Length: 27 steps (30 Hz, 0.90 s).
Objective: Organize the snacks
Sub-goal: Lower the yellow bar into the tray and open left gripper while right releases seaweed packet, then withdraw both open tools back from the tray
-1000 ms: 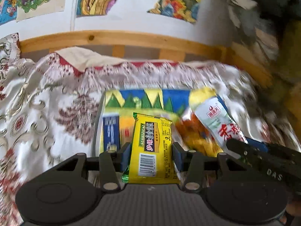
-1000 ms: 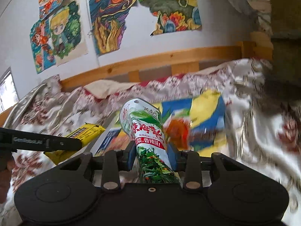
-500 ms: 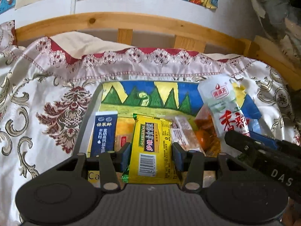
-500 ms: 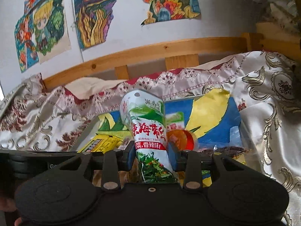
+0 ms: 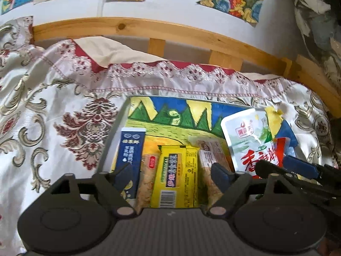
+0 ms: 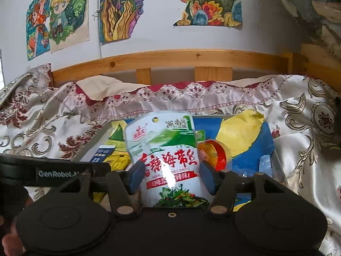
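Snacks: yellow packet [image 5: 178,175] lies between the left gripper's [image 5: 173,176] just-opened jaws, seaweed pouch [image 6: 164,149] between the right gripper's [image 6: 169,176].

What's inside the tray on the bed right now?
In the tray: a blue box, a yellow packet, two tan bars, a seaweed pouch and a red-orange snack, on a painted liner. The gripper bodies hide its near end.

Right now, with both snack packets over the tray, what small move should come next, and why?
Probably draw both hands back. The left gripper has just been opening its jaws, and the yellow packet lies free between them among the other snacks in the tray. The right gripper has also just been opening; the seaweed packet stands between its parted jaws.
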### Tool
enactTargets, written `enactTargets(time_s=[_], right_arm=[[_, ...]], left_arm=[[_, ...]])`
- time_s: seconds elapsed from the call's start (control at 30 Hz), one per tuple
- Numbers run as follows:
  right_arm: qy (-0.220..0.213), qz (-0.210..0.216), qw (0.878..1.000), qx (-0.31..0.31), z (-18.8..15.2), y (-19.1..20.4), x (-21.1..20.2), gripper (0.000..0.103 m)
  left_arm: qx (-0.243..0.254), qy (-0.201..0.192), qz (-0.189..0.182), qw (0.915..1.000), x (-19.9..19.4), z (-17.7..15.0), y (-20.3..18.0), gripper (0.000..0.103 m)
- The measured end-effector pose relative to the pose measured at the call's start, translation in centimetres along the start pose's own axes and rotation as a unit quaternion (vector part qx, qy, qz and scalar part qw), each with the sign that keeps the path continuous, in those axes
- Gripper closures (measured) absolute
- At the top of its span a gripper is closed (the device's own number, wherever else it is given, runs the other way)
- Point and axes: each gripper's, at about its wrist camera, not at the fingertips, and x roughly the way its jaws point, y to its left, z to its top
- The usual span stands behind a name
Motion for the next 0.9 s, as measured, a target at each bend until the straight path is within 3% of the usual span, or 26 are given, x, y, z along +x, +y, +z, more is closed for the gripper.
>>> enactTargets(time_s=[0.1, 0.27, 0.53, 0.9], right_arm=[[-0.007, -0.002, 1.000, 0.002, 0.2, 0.0, -1.0, 0.039], [-0.036, 0.001, 0.999, 0.007, 0.7, -0.1, -4.3, 0.021], [-0.071, 0.000, 0.997, 0.024, 0.8, -0.4, -10.9, 0.002], [-0.090, 0.011, 0.995, 0.030, -1.6, 0.1, -19.3, 0.001]], left_arm=[[-0.010, -0.008, 0.005, 0.9999, -1.0, 0.1, 0.5, 0.012], [-0.016, -0.046, 0.012, 0.9987, -4.0, 0.2, 1.0, 0.001], [-0.021, -0.093, 0.013, 0.9953, -9.9, -1.0, 1.1, 0.001], [-0.013, -0.136, 0.017, 0.9905, -17.7, -5.7, 0.8, 0.000]])
